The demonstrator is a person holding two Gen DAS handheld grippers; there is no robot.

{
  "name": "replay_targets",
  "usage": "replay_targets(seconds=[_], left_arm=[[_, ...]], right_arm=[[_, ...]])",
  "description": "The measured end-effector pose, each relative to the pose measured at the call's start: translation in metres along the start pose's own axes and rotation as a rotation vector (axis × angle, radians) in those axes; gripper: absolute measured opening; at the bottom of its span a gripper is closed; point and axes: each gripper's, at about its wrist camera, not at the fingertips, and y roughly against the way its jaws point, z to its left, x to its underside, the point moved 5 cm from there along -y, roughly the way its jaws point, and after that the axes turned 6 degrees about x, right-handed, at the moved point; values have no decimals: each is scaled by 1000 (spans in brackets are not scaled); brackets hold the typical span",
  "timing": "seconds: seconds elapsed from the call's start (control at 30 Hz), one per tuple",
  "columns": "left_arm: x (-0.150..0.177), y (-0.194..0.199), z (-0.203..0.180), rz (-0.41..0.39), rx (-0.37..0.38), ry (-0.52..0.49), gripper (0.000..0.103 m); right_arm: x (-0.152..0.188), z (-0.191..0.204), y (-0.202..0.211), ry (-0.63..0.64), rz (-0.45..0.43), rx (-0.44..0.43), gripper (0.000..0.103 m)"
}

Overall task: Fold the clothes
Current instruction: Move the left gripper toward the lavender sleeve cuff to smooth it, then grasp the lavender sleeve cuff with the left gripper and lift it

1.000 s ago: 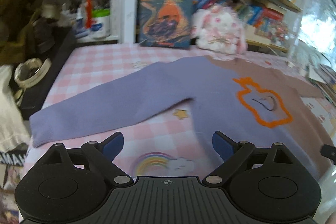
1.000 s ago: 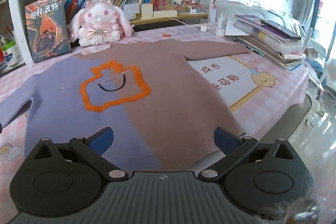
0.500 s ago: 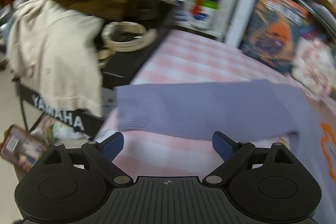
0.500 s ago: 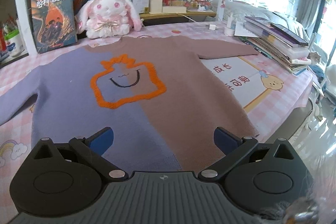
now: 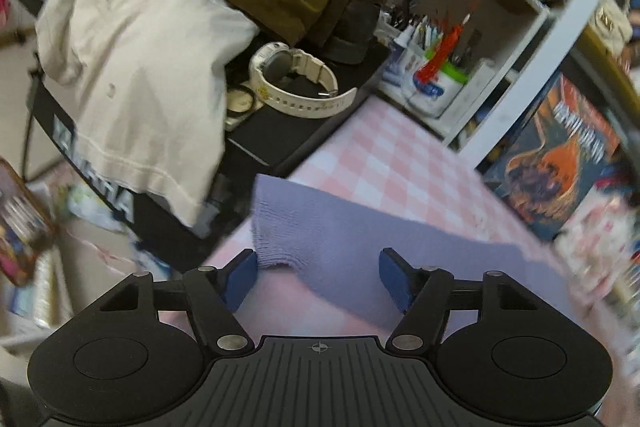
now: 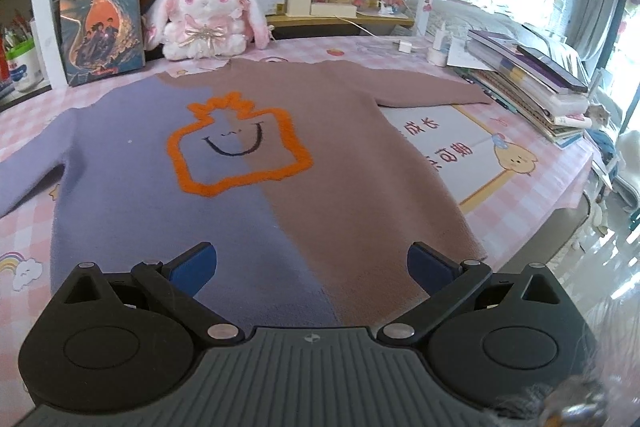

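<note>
One sweater (image 6: pixel 224 195), half purple and half brown, lies flat on your desk (image 6: pixel 532 187). Your left gripper (image 5: pixel 318 277) is closing around its purple cuff (image 5: pixel 280 227); your right gripper (image 6: pixel 312 267) hangs spread above the hem.

Book (image 6: pixel 102 23), upper left, right wrist view: "哈利·波特". Table mat (image 6: pixel 452 143), centre right: "成长", upside down. Left wrist view: "YAMAHA" on black keyboard (image 5: pixel 96 183), partly covered.
</note>
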Motion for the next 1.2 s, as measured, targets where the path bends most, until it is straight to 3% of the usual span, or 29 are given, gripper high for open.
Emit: replay_targets(seconds=[0.1, 0.17, 0.2, 0.27, 0.37, 0.5, 0.57, 0.9, 1.2], left_arm=[[1, -11, -8, 35, 99, 64, 65], [3, -15, -13, 35, 101, 67, 60], [2, -17, -14, 27, 89, 73, 59], [0, -18, -10, 19, 66, 105, 42], [-5, -17, 1, 21, 36, 147, 25], [-8, -18, 7, 23, 6, 144, 17], [-9, -19, 8, 25, 0, 132, 6], [-18, -15, -8, -16, 39, 67, 3], [-22, 6, -88, -113, 152, -51, 3]], right_arm=[[1, -4, 0, -2, 6, 10, 103], [1, -5, 0, -2, 9, 14, 103], [2, -5, 0, 0, 10, 14, 103], [2, -5, 1, 5, 10, 13, 103], [2, -7, 2, 5, 8, 16, 103], [3, -12, 0, -13, 18, 27, 103], [3, -11, -2, -11, 20, 22, 103], [-2, -11, -9, 4, 15, -2, 103], [-24, -22, -36, 24, -10, -82, 103]])
